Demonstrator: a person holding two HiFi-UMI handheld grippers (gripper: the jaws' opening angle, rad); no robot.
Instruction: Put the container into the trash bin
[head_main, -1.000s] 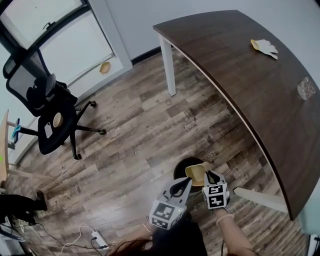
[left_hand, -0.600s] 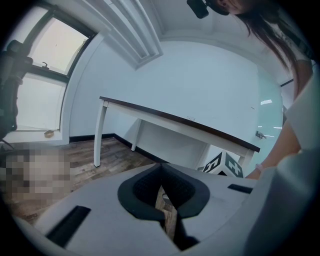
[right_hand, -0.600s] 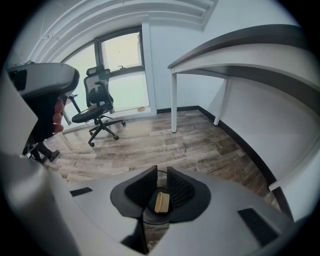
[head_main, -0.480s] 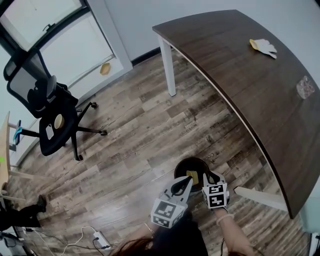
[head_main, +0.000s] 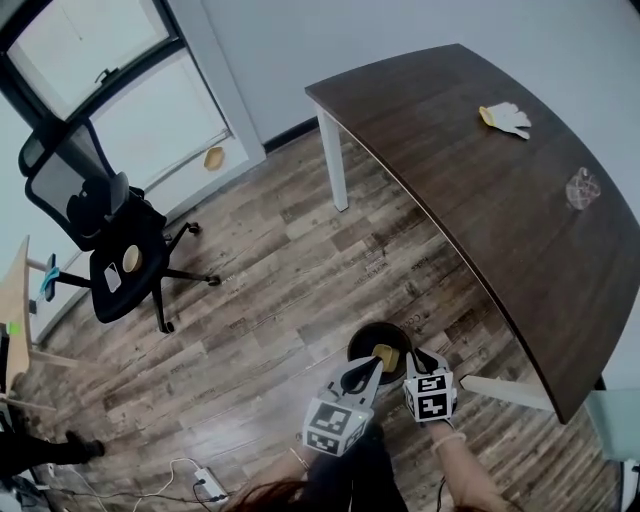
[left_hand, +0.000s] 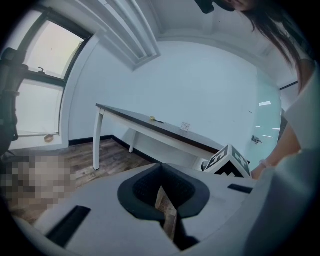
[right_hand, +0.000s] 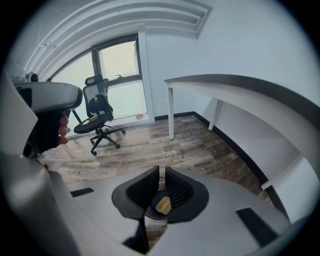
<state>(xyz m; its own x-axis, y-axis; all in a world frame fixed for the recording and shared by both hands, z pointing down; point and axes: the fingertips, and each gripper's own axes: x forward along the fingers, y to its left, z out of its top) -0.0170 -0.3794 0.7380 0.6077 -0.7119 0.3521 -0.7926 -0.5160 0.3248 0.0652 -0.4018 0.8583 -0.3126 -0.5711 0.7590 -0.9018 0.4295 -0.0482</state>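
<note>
A black round trash bin (head_main: 362, 338) stands on the wood floor close to the desk. A yellowish container (head_main: 385, 353) lies inside it. My right gripper (head_main: 420, 358) hovers at the bin's near right rim, open and holding nothing. In the right gripper view the container (right_hand: 163, 204) shows down in the bin (right_hand: 151, 216) through the gap between the jaws of the right gripper (right_hand: 161, 175). My left gripper (head_main: 367, 368) hangs beside it at the bin's near edge, shut and empty. In the left gripper view the left gripper (left_hand: 161, 170) points toward the desk (left_hand: 150, 125).
A dark curved desk (head_main: 500, 200) on white legs (head_main: 335, 160) fills the right side, with a glove (head_main: 505, 118) and a clear cup (head_main: 582, 187) on it. One white desk rail (head_main: 505, 392) lies just right of my right gripper. A black office chair (head_main: 120, 250) stands far left. A power strip (head_main: 208, 486) lies on the floor.
One second ago the right gripper held the container over the bin. It has let go, and the container now lies inside the bin. Both grippers have barely shifted.
</note>
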